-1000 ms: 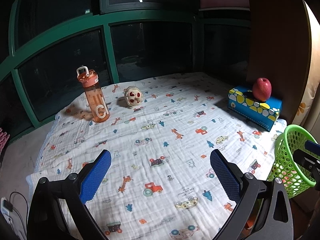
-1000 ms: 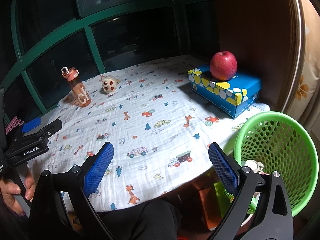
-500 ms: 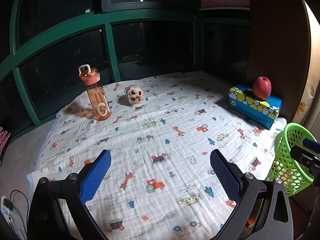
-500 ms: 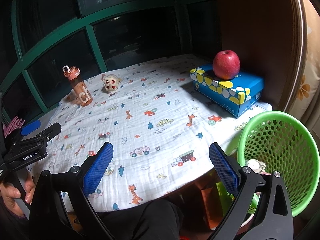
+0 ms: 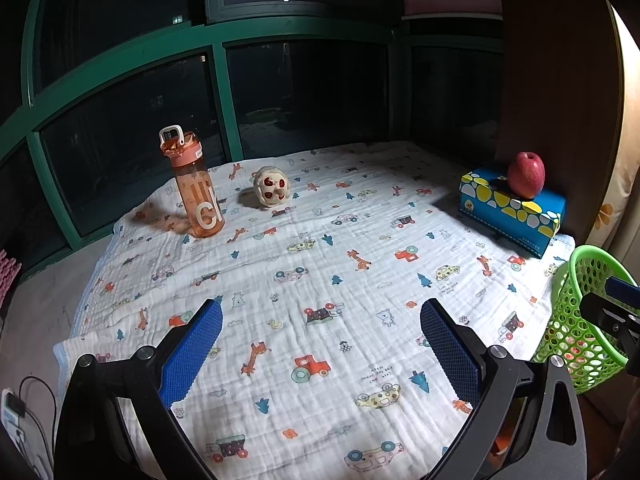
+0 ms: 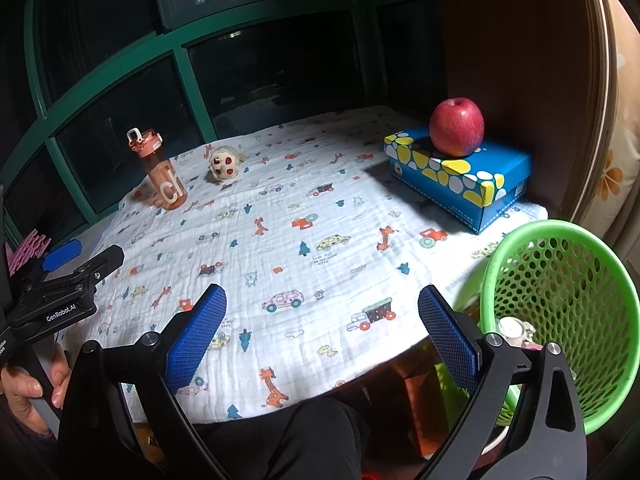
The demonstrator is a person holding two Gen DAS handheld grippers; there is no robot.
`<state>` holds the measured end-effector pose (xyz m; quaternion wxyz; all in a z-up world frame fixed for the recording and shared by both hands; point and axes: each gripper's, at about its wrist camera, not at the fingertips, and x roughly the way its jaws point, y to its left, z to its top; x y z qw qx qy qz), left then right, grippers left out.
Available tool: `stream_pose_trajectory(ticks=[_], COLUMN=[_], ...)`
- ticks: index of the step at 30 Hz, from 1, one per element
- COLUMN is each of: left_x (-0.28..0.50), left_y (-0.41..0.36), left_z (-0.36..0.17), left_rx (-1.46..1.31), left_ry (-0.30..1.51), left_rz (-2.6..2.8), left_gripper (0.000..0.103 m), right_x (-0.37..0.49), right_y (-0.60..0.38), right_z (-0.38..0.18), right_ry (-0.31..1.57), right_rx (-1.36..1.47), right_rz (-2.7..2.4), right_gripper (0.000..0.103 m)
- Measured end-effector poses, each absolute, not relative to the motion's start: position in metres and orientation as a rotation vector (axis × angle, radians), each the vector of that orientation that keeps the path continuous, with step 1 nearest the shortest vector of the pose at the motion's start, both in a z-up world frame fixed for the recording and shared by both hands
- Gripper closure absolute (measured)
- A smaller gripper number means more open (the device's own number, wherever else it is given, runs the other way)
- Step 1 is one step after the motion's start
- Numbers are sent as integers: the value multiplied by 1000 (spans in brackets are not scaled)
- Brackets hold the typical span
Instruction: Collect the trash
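In the left wrist view, the left gripper (image 5: 320, 352) stood spread wide with nothing between its blue pads (image 5: 192, 354), hovering over the near part of the patterned cloth (image 5: 320, 264). At about 11 o'clock, toward the far edge of the cloth, lay a small crumpled ball of trash (image 5: 272, 191), roundish with no clear long axis, its red-marked side facing the camera. Just left of it stood an orange bottle (image 5: 194, 188), upright, its long axis vertical. At 2 o'clock a blue box (image 5: 510, 210) lay with its long side running along the right edge of the cloth, an apple (image 5: 526, 175) resting on top. The green basket (image 5: 580, 312) stood off the cloth's right edge at 3 o'clock. The middle of the cloth lay bare between gripper and trash.

In the right wrist view, the right gripper (image 6: 322, 340) was likewise parted and empty, above the cloth's near edge. The trash sat at 11 o'clock, well apart from it, beside the bottle. The basket at 4 o'clock opened toward the camera, with pale items in its bottom (image 6: 516, 330). A hand (image 6: 28, 392) at 8 o'clock held the left tool's handle.
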<state>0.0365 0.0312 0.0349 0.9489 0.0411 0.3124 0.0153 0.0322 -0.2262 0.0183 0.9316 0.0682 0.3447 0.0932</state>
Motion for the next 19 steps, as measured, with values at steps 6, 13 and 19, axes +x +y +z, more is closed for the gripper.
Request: stream_pose_trajectory(ticks=[6,13,19], left_x=[35,39,39], left_y=[32,32,31], left_z=[33,30,29], left_rx=[66,59,56], left_ry=[637,654,659], left_rz=[24,15,12], left_gripper=[7,7,7], right_x=[32,34,34], right_y=[-224,-224,-224], right_z=[17,15,14], right_ry=[709,717,719], right_rx=[138,140,137], right_rz=[195,201,202], right_gripper=[7,7,7])
